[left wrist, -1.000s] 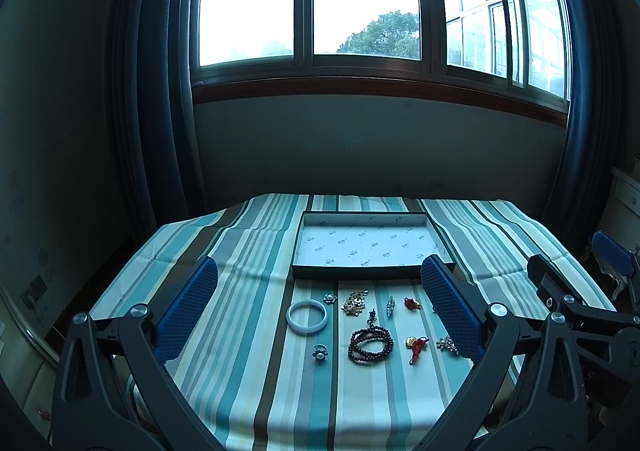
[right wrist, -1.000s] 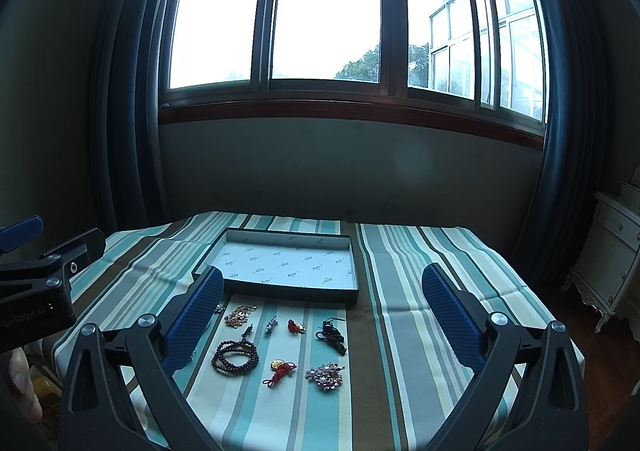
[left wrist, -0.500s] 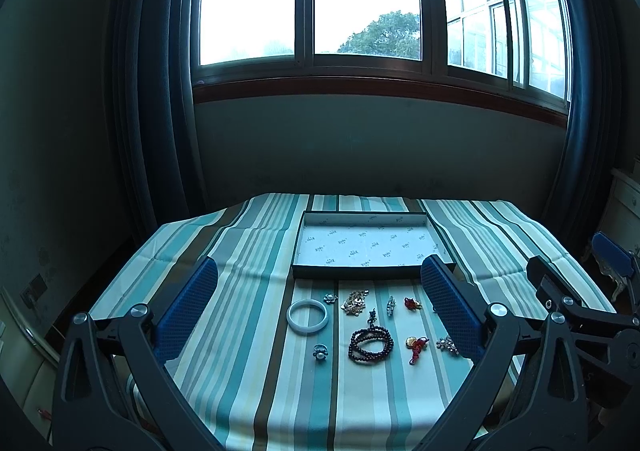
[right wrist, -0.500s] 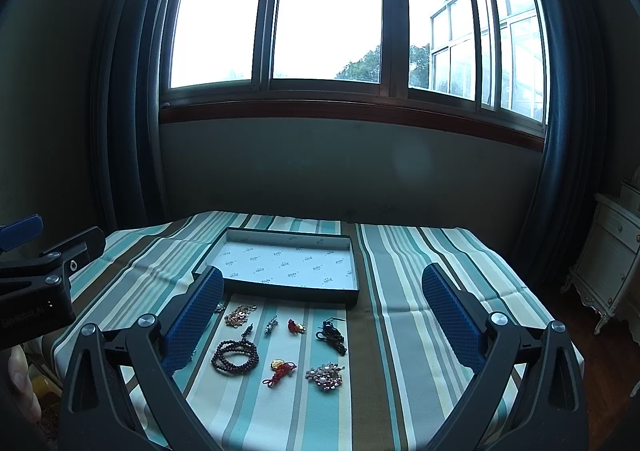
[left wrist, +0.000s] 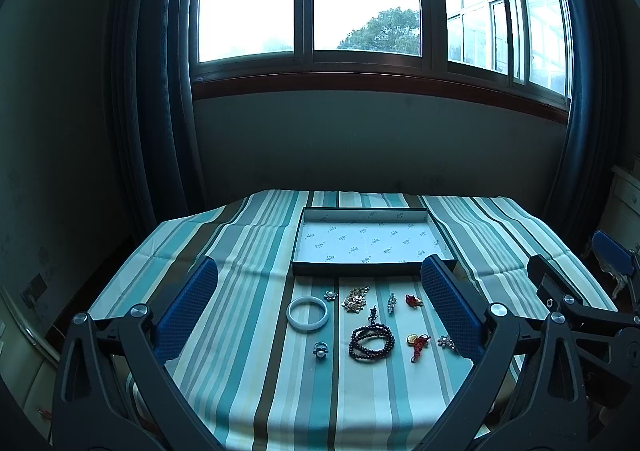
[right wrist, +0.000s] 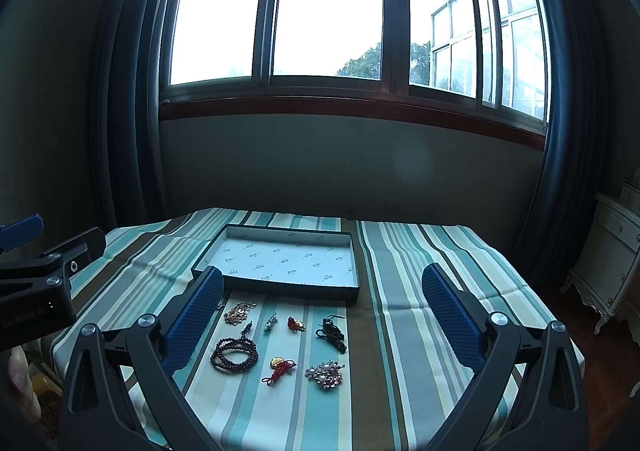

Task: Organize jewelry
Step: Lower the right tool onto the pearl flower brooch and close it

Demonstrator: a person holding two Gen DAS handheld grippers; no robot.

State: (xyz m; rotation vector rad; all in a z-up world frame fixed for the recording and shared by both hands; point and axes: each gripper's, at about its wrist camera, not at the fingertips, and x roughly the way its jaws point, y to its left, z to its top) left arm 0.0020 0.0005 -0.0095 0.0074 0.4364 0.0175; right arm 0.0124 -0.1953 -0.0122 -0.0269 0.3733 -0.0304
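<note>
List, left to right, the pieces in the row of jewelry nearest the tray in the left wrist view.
White bangle bracelet → small silver flower piece → gold chain cluster → slim silver brooch → red and gold charm. Anything further right is hidden behind the left claw's blue pad.

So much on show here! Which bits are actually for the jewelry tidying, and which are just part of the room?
For the job: tray, white bangle, dark bead bracelet, gold chain, red charm, pearl brooch.

Just there: striped tablecloth, curtains, white cabinet.
</note>
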